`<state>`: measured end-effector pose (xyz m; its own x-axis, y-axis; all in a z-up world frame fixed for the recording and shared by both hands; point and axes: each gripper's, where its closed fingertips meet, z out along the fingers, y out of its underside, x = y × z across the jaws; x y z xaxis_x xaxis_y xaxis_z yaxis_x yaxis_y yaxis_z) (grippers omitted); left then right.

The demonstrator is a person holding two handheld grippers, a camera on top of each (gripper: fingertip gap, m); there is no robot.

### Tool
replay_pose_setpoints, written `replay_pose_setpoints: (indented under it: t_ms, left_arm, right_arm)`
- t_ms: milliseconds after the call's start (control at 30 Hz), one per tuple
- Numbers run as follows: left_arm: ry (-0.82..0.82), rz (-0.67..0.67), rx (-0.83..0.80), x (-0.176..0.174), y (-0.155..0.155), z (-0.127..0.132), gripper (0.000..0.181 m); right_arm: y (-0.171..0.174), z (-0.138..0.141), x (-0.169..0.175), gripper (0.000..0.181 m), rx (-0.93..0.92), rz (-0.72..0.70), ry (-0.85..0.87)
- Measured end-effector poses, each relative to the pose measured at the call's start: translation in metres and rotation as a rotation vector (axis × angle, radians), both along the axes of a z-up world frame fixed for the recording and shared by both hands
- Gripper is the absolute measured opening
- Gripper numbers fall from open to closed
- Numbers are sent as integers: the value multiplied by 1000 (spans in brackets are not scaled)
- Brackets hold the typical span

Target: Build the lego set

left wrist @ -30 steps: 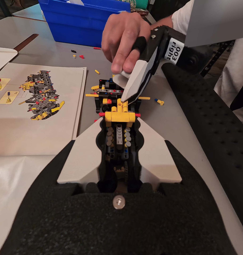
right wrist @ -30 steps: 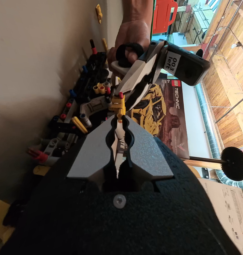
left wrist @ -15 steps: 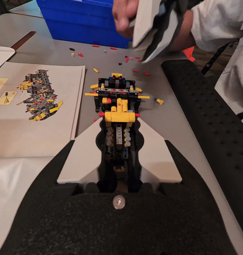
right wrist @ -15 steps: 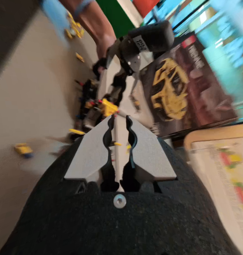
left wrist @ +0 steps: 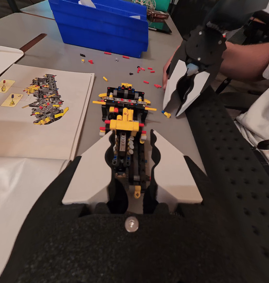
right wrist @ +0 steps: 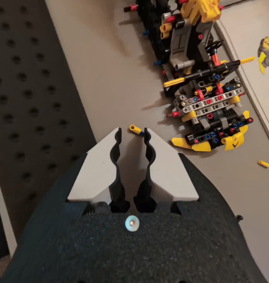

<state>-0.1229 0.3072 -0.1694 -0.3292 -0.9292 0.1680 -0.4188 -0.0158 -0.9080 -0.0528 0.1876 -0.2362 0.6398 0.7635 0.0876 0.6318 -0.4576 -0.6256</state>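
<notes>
The left gripper is spread wide, its 2 fingers standing either side of the model's rear without clearly gripping it. The black-and-yellow model lies lengthwise on the grey table, just right of the open manual. The right gripper is released and empty, its tips low over the table just right of the model, with a small yellow pin lying just past them. Red pins are scattered beyond the model, near a blue bin. A black perforated mat runs along the table's right side.
</notes>
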Motion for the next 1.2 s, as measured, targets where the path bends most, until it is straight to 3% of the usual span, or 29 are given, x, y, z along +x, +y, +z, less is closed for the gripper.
replay_pose_setpoints:
  t_ms: [100, 200, 300, 400, 500, 567, 667, 733, 867, 1033, 1200]
  left_arm:
    - [-13, 15, 59, -3, -5, 6, 45]
    - [-6, 25, 138, -2, -11, 11, 45]
    - [-2, 43, 172, -5, -15, 18, 45]
    - [20, 48, 160, -10, -21, 17, 45]
    - [-21, 63, 141, -8, -30, 23, 45]
    - [-74, 102, 116, -1, -33, 33, 45]
    - [-191, 178, 23, 12, -36, 53, 44]
    - [-228, 209, -65, 20, -37, 60, 43]
    - [-288, 165, -177, 26, -49, 69, 34]
    - [-318, 169, -273, 35, -49, 73, 22]
    - [-344, 211, -232, 36, -45, 75, 16]
  right_arm:
    - [5, -6, 1, 29, 42, -22, -49]
    - [3, -7, -4, 9, 38, 0, -41]
    - [4, -7, -4, 7, 37, -3, -42]
    - [19, 15, -12, 7, 97, -22, 49]
    - [55, 72, -21, 7, 264, -94, 260]
    - [79, 113, -26, 6, 327, -154, 496]
    - [93, 151, -47, 6, 224, -106, 936]
    - [95, 165, -54, 6, 177, -48, 1143]
    - [94, 170, -49, 6, 101, -45, 1321]
    - [91, 154, -49, 6, 64, -77, 1301]
    - [90, 150, -49, 6, 55, -77, 1278]
